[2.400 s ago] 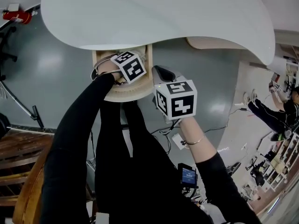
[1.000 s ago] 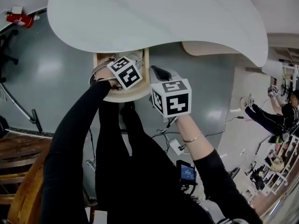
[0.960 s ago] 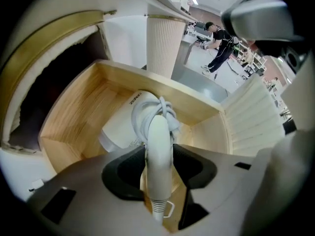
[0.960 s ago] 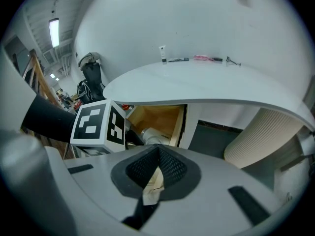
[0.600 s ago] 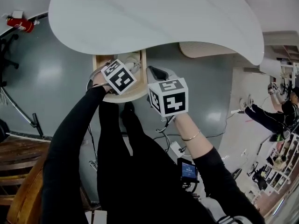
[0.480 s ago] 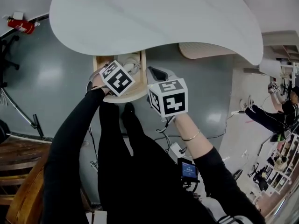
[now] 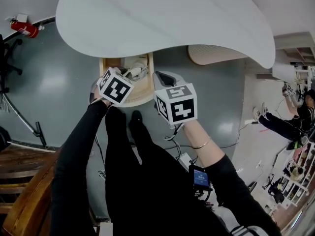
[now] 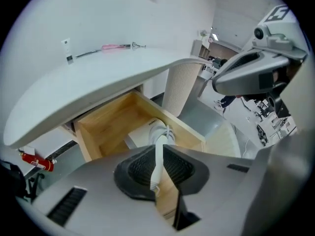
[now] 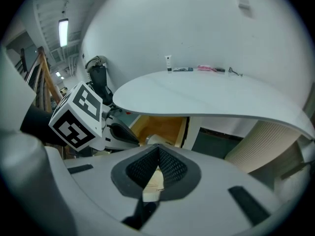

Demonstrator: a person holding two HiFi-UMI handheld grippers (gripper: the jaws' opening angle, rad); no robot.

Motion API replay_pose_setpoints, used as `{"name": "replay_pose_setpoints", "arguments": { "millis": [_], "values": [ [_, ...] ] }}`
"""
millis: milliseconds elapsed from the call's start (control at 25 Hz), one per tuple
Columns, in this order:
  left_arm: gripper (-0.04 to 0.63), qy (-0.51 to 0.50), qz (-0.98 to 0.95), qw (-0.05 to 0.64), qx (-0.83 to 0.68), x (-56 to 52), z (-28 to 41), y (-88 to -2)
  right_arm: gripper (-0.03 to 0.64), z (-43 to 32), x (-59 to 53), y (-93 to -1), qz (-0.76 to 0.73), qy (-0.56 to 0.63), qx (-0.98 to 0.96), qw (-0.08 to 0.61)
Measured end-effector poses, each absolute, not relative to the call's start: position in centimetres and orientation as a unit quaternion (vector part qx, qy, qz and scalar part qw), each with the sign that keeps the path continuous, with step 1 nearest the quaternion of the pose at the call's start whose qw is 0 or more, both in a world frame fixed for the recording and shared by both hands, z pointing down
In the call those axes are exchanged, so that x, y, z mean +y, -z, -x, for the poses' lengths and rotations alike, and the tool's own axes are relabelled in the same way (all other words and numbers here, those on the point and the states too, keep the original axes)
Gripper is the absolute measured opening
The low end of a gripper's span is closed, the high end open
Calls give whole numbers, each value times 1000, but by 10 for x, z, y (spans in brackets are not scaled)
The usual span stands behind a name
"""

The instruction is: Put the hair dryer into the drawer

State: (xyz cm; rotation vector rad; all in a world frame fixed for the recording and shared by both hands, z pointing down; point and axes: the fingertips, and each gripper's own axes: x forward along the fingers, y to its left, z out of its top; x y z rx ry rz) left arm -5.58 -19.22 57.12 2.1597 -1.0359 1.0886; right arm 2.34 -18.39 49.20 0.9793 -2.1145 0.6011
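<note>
Two grey tools: left tool (image 8: 160, 150) clamped on one white cord (image 8: 157, 163); right tool (image 9: 157, 156) closed, nothing between; one open pale-wood drawer (image 8: 106, 119), centre frame, holding one white hair dryer (image 8: 158, 130); one smooth white curved tabletop (image 7: 162, 18) above; one ribbed pedestal (image 8: 179, 87); glossy grey floor (image 7: 54, 77); red extinguisher (image 7: 22, 29), upper left.

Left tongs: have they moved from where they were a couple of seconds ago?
Yes. The left tongs, shut on the white power cord, have drawn back toward the person and leftward across the open light-wood drawer.
</note>
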Motion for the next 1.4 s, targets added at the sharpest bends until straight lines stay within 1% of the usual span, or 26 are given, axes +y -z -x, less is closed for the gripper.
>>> {"name": "replay_pose_setpoints", "arguments": {
  "millis": [240,360,840,1200,1400],
  "values": [
    [19,-359,-801,258,-404,-186,56,-547,2,-24,-179,-482,-384,-226,-825,347],
    [11,-332,-807,254,-416,-183,54,-528,2,-25,-177,-475,-385,-222,-829,339],
    [9,-199,-820,247,-477,-167,57,-449,2,-29,-171,-437,-393,-207,-846,295],
    [9,-138,-823,223,-505,-147,66,-398,2,-35,-164,-407,-396,-191,-860,258],
    [9,-108,-825,204,-516,-140,70,-372,2,-31,-159,-384,-387,-160,-878,231]
  ]
}}
